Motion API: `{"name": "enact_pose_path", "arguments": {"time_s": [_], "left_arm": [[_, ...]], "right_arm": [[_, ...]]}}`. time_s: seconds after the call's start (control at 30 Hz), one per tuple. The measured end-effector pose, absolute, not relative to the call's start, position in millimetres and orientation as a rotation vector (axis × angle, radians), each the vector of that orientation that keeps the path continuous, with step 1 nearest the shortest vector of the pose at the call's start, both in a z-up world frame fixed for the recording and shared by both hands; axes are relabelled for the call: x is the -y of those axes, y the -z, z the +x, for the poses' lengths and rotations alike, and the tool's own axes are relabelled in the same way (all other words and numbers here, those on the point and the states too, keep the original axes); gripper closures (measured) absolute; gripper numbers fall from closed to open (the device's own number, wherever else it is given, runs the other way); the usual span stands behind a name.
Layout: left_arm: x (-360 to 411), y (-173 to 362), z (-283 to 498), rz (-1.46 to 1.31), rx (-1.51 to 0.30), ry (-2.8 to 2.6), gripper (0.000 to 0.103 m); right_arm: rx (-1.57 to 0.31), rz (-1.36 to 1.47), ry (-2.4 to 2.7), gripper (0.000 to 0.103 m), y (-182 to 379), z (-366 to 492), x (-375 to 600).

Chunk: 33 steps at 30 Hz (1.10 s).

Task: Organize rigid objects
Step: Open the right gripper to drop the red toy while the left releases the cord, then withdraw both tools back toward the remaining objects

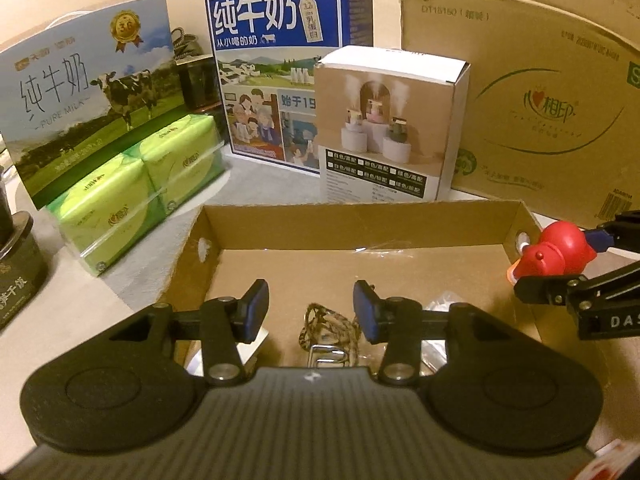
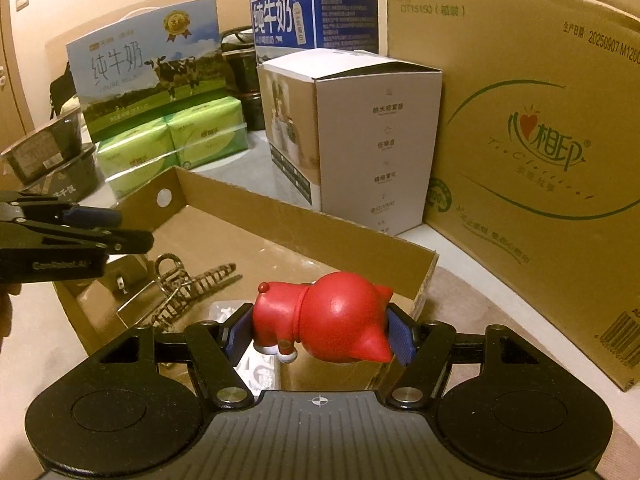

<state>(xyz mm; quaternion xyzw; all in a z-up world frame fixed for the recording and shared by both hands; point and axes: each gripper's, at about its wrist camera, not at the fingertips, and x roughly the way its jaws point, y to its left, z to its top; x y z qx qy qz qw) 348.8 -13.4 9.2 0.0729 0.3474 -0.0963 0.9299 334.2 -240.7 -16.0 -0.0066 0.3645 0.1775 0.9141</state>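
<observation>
Pale counter is carrying a crowd of packaging along its far side: a sky-blue milk carton at far left is leaning over a pack of green tissues, a dark-blue milk box is standing further right, a small humidifier box is sitting in front of it, and a big brown carton is filling the right. Nearer to me, a shallow cardboard tray is lying open.

My left gripper is hovering over the tray's near part, its fingers parted and gripping nothing; below the gap, a braided cord with a metal clip is lying on the tray floor, beside a shiny flat piece.

My right gripper is clenching a red toy figure, which is lying sideways between the blue pads, head toward the left, white feet hanging down. It is hanging above the tray's near right corner, not touching the cardboard. In the left view the same toy is showing at the tray's right wall.

Dark round tins are sitting stacked at the far left.
</observation>
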Motion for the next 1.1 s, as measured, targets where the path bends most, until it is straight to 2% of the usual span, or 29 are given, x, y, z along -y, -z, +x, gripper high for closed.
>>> {"name": "enact_pose_path", "arguments": {"time_s": [0.37, 0.5, 0.73, 1.1], "left_arm": [[16, -11, 339, 0.145, -0.702, 0.204, 0.060], [17, -9, 335, 0.137, -0.709, 0.199, 0.048], [14, -11, 311, 0.113, -0.707, 0.194, 0.044], [4, -30, 237, 0.053, -0.698, 0.169, 0.041]], "right_arm": [[-0.758, -0.030, -0.334, 0.035, 19, 338, 246], [-0.722, -0.021, -0.343, 0.035, 15, 341, 250], [-0.715, 0.015, -0.319, 0.034, 4, 324, 259], [-0.690, 0.074, -0.327, 0.032, -22, 252, 266]]}}
